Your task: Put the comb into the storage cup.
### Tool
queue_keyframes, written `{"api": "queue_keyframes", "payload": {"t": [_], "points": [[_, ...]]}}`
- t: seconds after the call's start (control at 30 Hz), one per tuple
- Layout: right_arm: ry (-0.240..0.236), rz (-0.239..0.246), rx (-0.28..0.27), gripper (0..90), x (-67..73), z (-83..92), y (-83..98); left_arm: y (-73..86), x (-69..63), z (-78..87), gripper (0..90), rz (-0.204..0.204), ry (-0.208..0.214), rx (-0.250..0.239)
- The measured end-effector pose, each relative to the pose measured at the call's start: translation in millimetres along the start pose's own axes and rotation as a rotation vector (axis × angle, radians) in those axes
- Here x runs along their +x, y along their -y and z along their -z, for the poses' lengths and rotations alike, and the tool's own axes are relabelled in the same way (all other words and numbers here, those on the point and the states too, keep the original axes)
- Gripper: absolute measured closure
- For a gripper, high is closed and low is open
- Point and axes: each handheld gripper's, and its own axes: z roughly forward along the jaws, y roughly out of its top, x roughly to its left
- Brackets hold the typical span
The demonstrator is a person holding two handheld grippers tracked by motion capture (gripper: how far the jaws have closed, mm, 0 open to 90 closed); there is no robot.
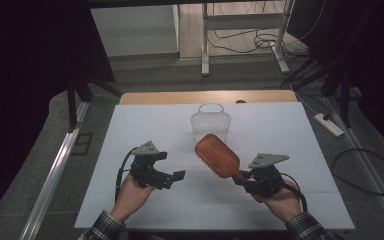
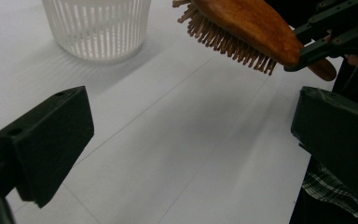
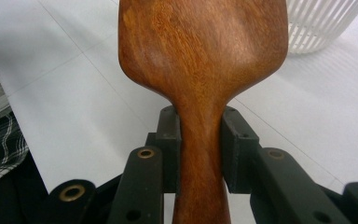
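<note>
A wooden paddle hairbrush (image 1: 219,156) hangs tilted over the middle of the white table, bristles facing down and left. My right gripper (image 1: 241,178) is shut on its handle. In the right gripper view the two pads (image 3: 237,140) press on the narrow handle below the brush head (image 3: 200,46). My left gripper (image 1: 171,169) is to the left of the brush, open and holding nothing. Its jaws stand wide apart in the left gripper view (image 2: 191,140), with the brush's bristles (image 2: 233,44) up and to the right of them.
A white slatted plastic basket (image 1: 211,121) with a handle stands upright on the table behind the brush, also seen as basket (image 2: 98,25) and basket (image 3: 321,23). The white table top (image 1: 280,125) ends in a wooden strip at the far edge. Plaid sleeves come in at the near edge.
</note>
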Motion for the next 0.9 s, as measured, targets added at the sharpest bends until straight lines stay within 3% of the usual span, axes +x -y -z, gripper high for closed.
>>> {"api": "queue_keyframes", "payload": {"t": [0.63, 0.9], "points": [[0.003, 0.02, -0.031, 71.6, 9.2, -6.1, -2.9, -11.9, -2.0, -23.6, 0.0, 0.024, 0.066, -0.038], [0.001, 0.032, -0.052, 71.6, 13.9, -8.5, -3.3, -13.9, -3.7, -36.1, 0.0, 0.038, 0.103, -0.026]]}}
